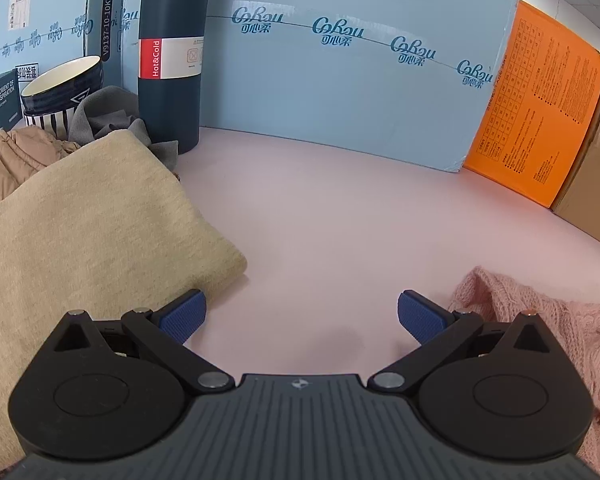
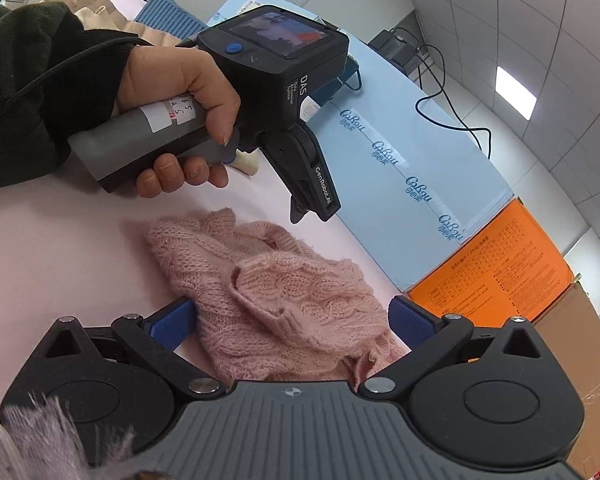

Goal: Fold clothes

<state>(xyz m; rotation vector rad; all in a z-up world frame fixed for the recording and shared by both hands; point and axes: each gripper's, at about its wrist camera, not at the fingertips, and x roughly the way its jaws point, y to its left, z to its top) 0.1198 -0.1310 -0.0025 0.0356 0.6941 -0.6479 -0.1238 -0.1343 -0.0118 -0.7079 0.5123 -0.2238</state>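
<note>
Both grippers' jaws wide apart, empty.

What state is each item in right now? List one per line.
Left tool: open, empty, above the pink table.
Right tool: open, straddling the sweater.
Pink knit sweater: crumpled, unfolded.
Beige garment: folded flat.
Flask: upright, capped.
Bowl: tilted.

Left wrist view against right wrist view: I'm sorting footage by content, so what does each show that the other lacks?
Only the left wrist view shows the folded beige garment, the dark flask, the bowl and the grey cloth. Only the right wrist view shows the person's hand holding the left gripper, and the black cable. Both show the pink knit sweater, the pink table, and the blue box and orange box.
</note>
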